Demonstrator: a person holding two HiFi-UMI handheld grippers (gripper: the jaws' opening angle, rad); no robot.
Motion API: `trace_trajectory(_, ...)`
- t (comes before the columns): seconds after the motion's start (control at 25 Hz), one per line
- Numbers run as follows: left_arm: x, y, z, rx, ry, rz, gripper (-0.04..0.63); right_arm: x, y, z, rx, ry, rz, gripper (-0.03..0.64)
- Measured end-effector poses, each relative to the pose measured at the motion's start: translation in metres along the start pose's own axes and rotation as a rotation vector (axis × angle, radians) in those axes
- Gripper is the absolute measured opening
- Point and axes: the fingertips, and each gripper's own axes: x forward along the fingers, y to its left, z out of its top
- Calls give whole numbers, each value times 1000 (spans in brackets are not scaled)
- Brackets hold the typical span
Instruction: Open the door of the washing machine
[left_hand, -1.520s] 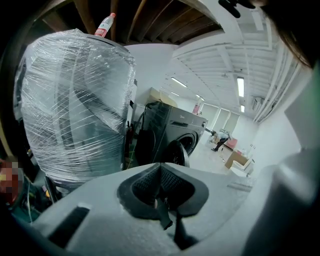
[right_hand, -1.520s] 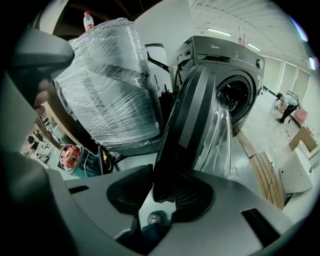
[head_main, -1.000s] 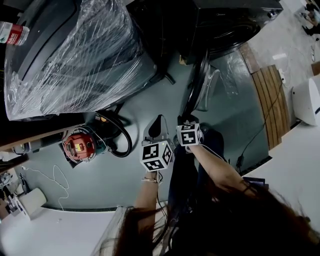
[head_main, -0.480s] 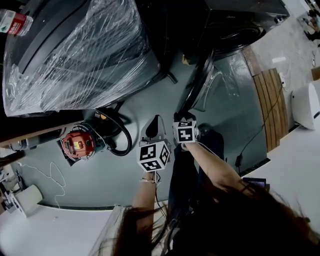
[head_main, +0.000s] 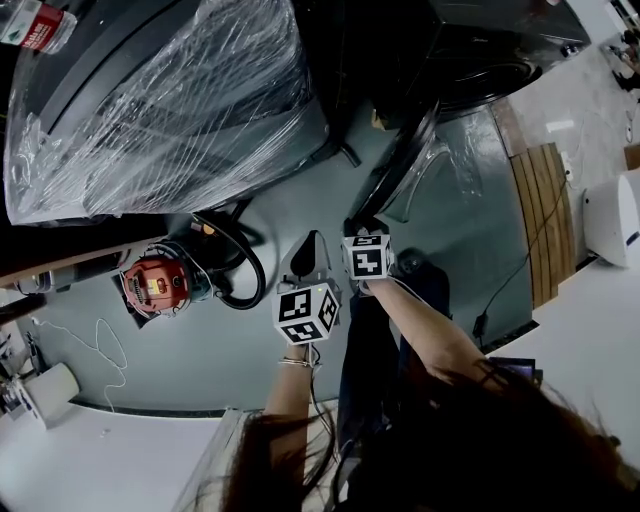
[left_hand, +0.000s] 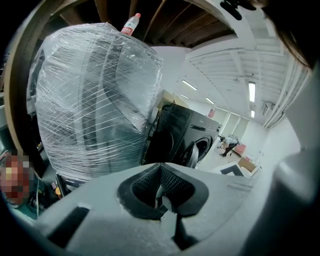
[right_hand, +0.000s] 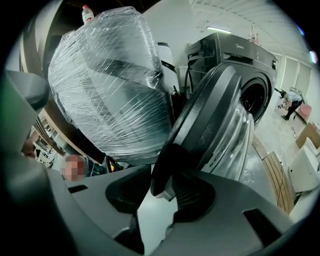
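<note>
The dark washing machine (head_main: 470, 50) stands at the top of the head view with its round door (head_main: 400, 165) swung out towards me. My right gripper (head_main: 358, 228) is at the door's outer edge. In the right gripper view the door rim (right_hand: 210, 120) reaches down between the jaws of the right gripper (right_hand: 160, 190). It lies by the right pad, with a gap to the left pad. These jaws have just been opening. My left gripper (head_main: 308, 252) hangs beside it over the floor, shut on nothing. The left gripper (left_hand: 161, 182) faces the washing machine (left_hand: 195, 140).
A large appliance wrapped in plastic film (head_main: 160, 110) stands left of the washer, with a bottle (head_main: 40, 25) on top. A red machine (head_main: 155, 285) with a black hose (head_main: 245, 270) lies on the floor. A wooden pallet (head_main: 545, 210) and a white bin (head_main: 610, 210) are at the right.
The right gripper has shifted a little up and left in the head view, still at the door's edge. The left gripper moved slightly beside it.
</note>
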Motion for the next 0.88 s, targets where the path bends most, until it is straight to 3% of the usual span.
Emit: trace_trajectory(0.88, -8, 46, -3, -54, -6, 58, 12, 41, 44, 49, -25, -21, 26, 127)
